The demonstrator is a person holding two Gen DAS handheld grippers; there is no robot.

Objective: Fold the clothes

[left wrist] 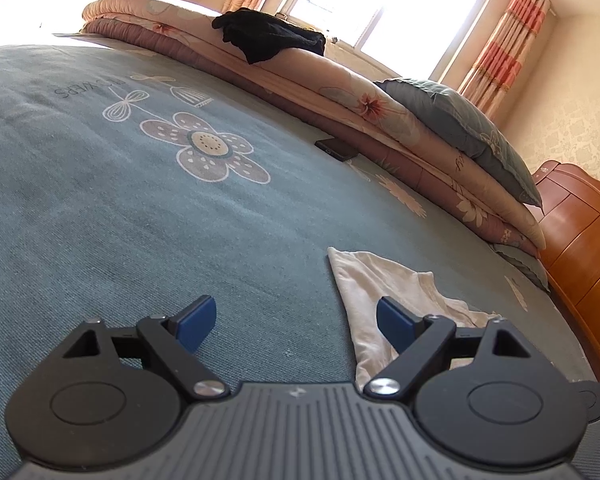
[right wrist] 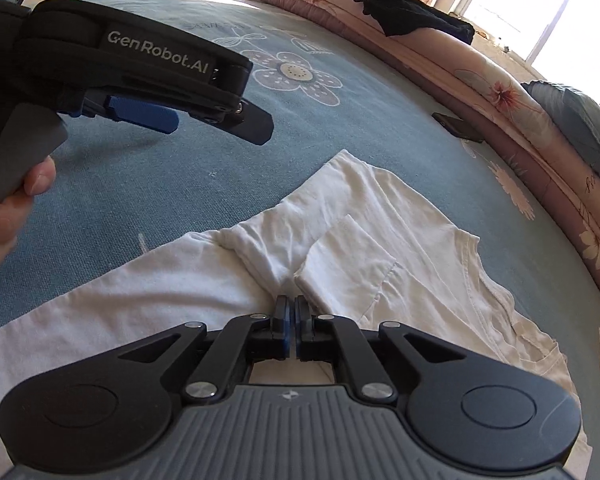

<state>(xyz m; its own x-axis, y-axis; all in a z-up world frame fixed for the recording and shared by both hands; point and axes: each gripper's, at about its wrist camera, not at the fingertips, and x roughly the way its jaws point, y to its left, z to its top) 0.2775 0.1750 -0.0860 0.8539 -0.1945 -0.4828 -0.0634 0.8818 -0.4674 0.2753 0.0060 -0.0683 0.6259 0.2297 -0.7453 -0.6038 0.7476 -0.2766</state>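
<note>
left gripper (left wrist: pixel 296 322): fingers spread wide, nothing between them; hovering over blue bedspread (left wrist: pixel 100 208), right finger over edge of white T-shirt (left wrist: pixel 364 280); also seen from right wrist view, up left, held by a hand (right wrist: pixel 0 216)
right gripper (right wrist: pixel 291 316): blue pads pressed together, tips on white shirt fabric at a bunched fold; cannot tell if cloth is pinched
white T-shirt: flat on bedspread, one sleeve folded in over the body, neckline toward the right
folded quilts (left wrist: pixel 340 92): stacked along far side of bed
black garment (left wrist: pixel 268 38): on top of quilts
pillow (left wrist: pixel 464 128): grey-blue, on quilts at right
phone (left wrist: pixel 337 149): dark, on bedspread just beside quilts
</note>
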